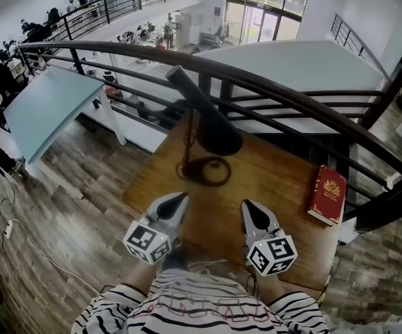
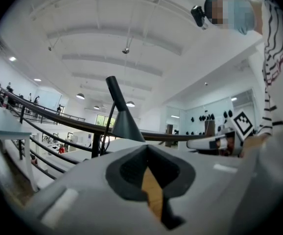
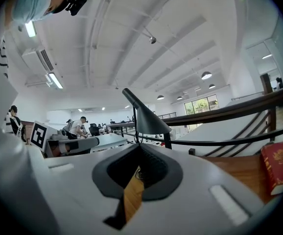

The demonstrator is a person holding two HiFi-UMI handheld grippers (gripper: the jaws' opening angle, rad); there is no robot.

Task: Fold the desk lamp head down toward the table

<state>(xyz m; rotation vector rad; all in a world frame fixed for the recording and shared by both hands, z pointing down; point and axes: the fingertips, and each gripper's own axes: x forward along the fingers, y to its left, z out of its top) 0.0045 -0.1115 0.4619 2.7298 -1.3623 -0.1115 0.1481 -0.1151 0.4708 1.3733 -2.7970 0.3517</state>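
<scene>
A black desk lamp stands on the wooden table (image 1: 270,176). Its cone head (image 1: 215,127) slants over a ring base (image 1: 204,170) on a thin stem. My left gripper (image 1: 182,197) and right gripper (image 1: 246,206) hover side by side near the table's front edge, short of the base and apart from the lamp. Both are shut with nothing between the jaws. In the left gripper view the lamp head (image 2: 126,124) rises beyond the closed left gripper (image 2: 148,147). In the right gripper view the lamp head (image 3: 149,121) stands just past the closed right gripper (image 3: 140,148).
A red book (image 1: 327,194) lies at the table's right edge and also shows as the book (image 3: 278,165) in the right gripper view. A dark curved railing (image 1: 291,92) runs close behind the table. Wood floor lies to the left, with a pale blue table (image 1: 48,106) beyond.
</scene>
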